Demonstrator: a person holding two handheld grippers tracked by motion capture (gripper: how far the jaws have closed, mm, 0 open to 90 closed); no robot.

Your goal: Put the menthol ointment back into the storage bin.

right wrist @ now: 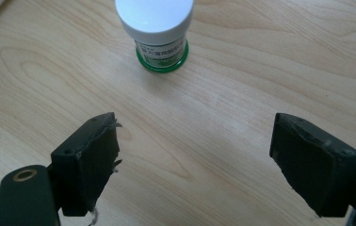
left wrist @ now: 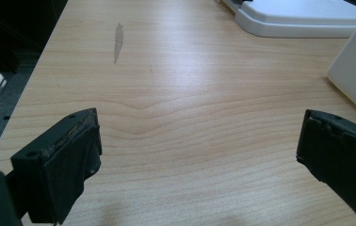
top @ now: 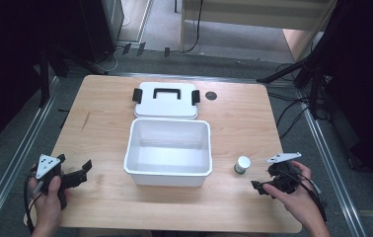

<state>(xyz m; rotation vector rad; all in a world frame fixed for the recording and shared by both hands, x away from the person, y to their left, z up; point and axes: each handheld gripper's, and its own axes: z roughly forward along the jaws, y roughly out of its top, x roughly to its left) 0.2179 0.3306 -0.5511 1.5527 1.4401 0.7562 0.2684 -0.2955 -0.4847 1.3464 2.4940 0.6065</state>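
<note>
Left gripper (left wrist: 199, 155) spread wide over bare table (left wrist: 176, 94), white bin (left wrist: 355, 75) beyond its right jaw; right gripper (right wrist: 195, 160) likewise released, grasping nothing, small white-capped bottle (right wrist: 159, 33) upright just ahead of the jaws, untouched

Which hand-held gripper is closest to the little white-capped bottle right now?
The right hand-held gripper: the bottle stands upright just ahead of its open jaws. The left hand-held gripper sits across the white bin.
</note>
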